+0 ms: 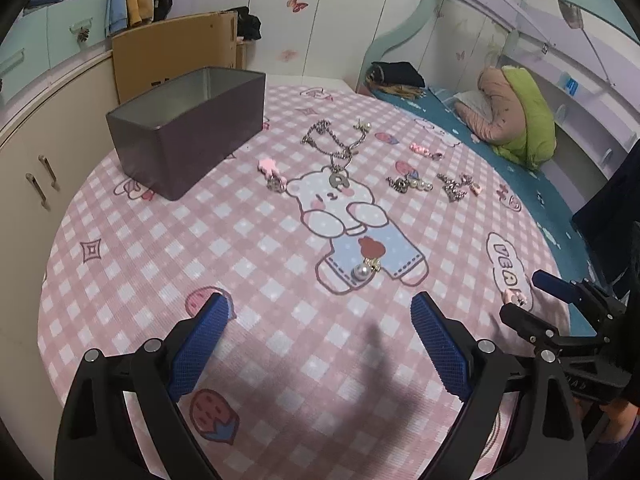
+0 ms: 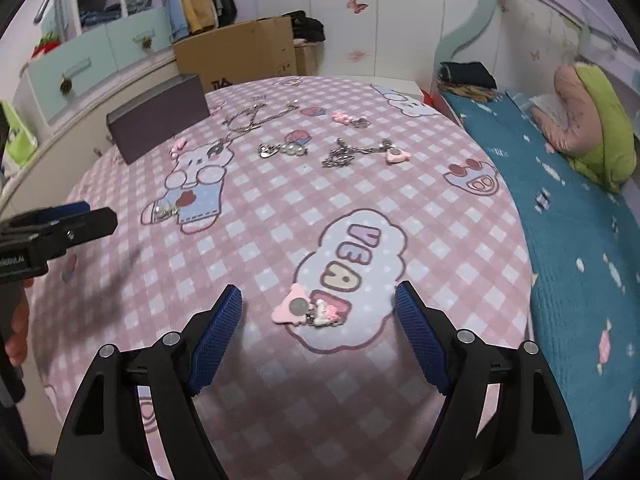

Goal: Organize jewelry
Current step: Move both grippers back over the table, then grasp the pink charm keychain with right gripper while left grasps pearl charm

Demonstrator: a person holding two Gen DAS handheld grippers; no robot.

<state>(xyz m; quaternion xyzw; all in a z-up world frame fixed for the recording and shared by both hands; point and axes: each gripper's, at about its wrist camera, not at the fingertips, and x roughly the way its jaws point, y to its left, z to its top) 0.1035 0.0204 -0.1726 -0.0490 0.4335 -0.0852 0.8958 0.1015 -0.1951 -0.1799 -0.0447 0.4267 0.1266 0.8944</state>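
Right gripper (image 2: 318, 304) hovering with jaws spread wide and holding nothing, just above the checked cloth (image 2: 400, 200). Pink charm (image 2: 308, 311) lying flat directly ahead, between the two blue pads (image 2: 218, 332) and apart from both. Likely handling as a light, stiff piece: a flat pink plate with a round metal disc, joined by a short link to a small pink-and-white ornament. Probably sliding on the cloth if pushed from one side only, so closing evenly across the plate's two edges, not on the dangling ornament or the link.

Left gripper (image 1: 322, 312) likewise spread wide and empty. Pearl piece (image 1: 366, 270) lying just ahead of its fingertips, slightly toward the right pad; round, smooth, judged prone to rolling or slipping out of a pinch. Chain necklace (image 1: 334, 142) lying well ahead, limp. Grey storage box (image 1: 188, 136) standing far ahead to the left, open at the top.
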